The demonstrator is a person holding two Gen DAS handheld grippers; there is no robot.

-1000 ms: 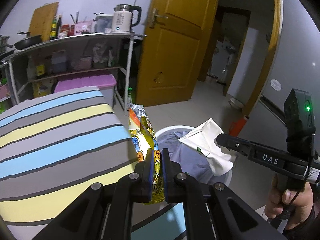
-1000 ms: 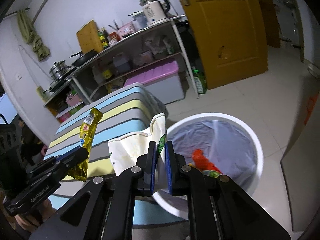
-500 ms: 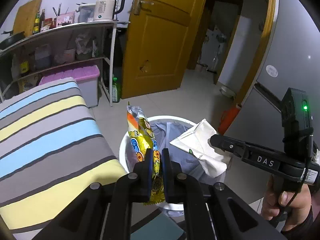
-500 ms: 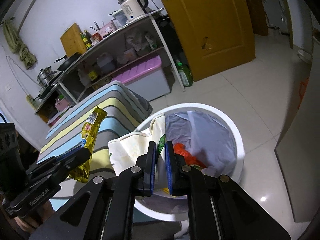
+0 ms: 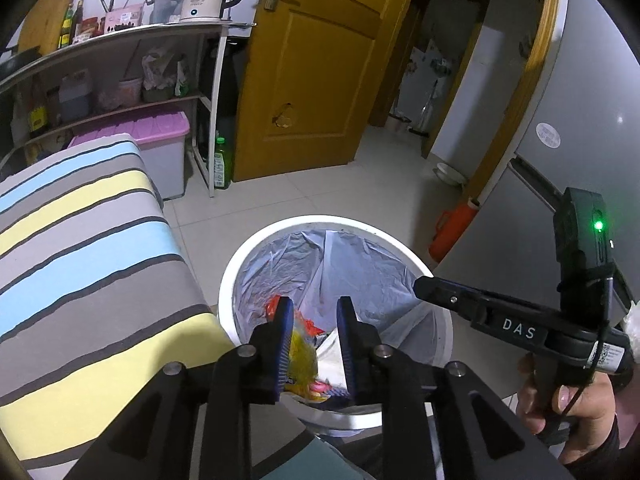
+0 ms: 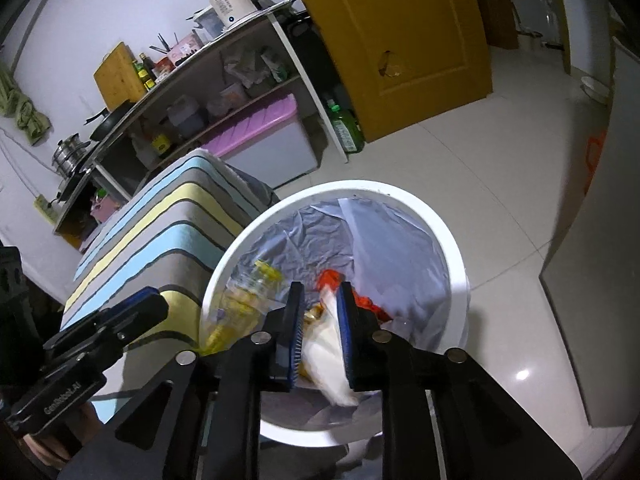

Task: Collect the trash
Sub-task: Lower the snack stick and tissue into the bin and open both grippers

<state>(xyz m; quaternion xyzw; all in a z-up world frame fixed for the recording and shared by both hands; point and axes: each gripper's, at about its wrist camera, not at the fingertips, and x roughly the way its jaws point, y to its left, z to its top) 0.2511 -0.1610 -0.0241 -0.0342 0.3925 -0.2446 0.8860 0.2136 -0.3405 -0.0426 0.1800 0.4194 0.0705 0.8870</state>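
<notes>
Both claws hang over the white bin (image 5: 234,276), and each has just been spreading its jaws. The left gripper (image 5: 313,334) stands released with the yellow snack wrapper (image 5: 302,354) blurred between its pads – no longer pinched, it seems. The right gripper (image 6: 319,322) is likewise let go, the white paper bag (image 6: 326,364) smeared between its jaws above the liner, its lower end cut off by the blur.

Both views look steeply down from close above the white bin (image 5: 234,276) (image 6: 454,248). Each looks forward along its own hand-held gripper. They share the bin, the striped bed (image 5: 80,248) (image 6: 168,220) at nine o'clock, and the door (image 5: 320,68) (image 6: 404,40) at twelve.
</notes>
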